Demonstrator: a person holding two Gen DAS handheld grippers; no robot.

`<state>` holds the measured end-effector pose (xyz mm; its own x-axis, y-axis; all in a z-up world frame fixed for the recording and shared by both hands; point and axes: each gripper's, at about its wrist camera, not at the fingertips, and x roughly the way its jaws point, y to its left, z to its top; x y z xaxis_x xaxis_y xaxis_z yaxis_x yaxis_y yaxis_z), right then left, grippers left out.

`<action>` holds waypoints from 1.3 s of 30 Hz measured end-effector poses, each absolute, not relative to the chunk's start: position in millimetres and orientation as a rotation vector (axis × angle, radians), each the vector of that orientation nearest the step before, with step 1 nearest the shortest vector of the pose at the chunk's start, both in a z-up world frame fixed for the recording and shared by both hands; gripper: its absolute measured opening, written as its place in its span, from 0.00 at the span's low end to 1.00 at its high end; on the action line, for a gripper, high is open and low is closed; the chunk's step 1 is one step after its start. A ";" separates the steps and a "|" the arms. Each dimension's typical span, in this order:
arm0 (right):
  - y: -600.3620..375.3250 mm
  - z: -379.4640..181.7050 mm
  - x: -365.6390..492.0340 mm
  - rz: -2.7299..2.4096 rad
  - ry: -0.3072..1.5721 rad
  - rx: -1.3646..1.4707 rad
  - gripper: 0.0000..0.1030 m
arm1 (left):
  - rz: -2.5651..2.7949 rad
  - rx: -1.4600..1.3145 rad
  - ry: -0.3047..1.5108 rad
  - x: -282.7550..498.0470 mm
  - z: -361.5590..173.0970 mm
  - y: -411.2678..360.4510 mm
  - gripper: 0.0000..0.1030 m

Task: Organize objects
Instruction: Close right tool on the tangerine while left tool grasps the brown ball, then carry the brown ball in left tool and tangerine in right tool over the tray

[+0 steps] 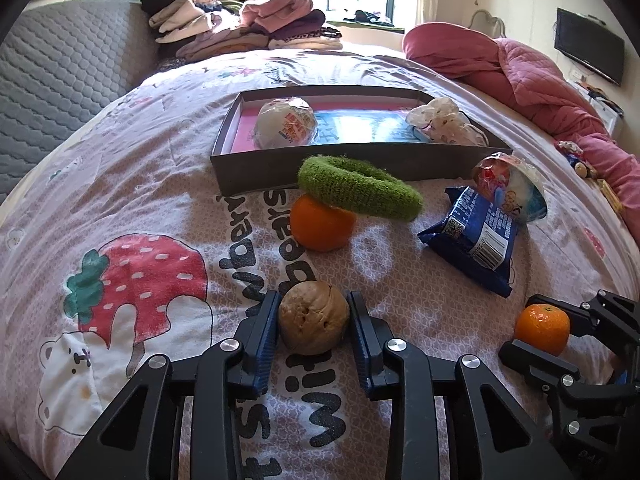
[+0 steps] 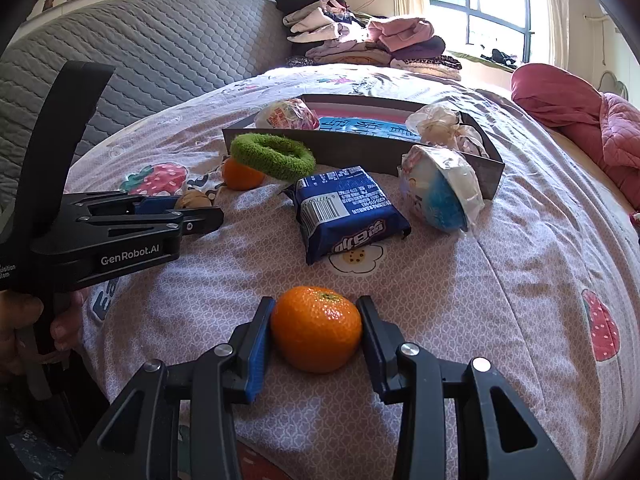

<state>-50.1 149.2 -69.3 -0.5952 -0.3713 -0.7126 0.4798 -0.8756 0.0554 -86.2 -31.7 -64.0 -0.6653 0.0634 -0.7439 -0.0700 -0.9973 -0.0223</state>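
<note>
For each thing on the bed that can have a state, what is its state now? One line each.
Left hand-held gripper: shut on the walnut.
Right hand-held gripper: shut on the near tangerine.
Far tangerine: loose, under the green hair band.
Blue snack packet: sealed, lying on the bed.
Cardboard box: open, holding a wrapped egg toy and a white scrunchie.
Blue wrapped egg toy: outside, against the box.

left gripper [image 1: 314, 322]: matte black linkage arms with triangular cut-outs, round silver screws at the pivots, ribbed blue pads lining the jaws | right gripper [image 2: 316, 330]: same black build, silver screws, blue pads | marking: white "GenRobot.AI" lettering on the left gripper's side | hand [image 2: 24, 332]: grips a black handle
</note>
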 end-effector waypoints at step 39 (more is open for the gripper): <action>168.0 -36.9 -53.6 -2.484 0.057 0.952 0.39 | 2.876 -1.196 0.000 -65.0 -31.0 -33.8 0.33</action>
<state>-53.6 168.0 -36.9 -0.6453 -0.4172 -0.6400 0.4461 -0.8858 0.1277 -65.0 -33.8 -31.0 -0.7048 0.0245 -0.7090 -0.0243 -0.9997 -0.0104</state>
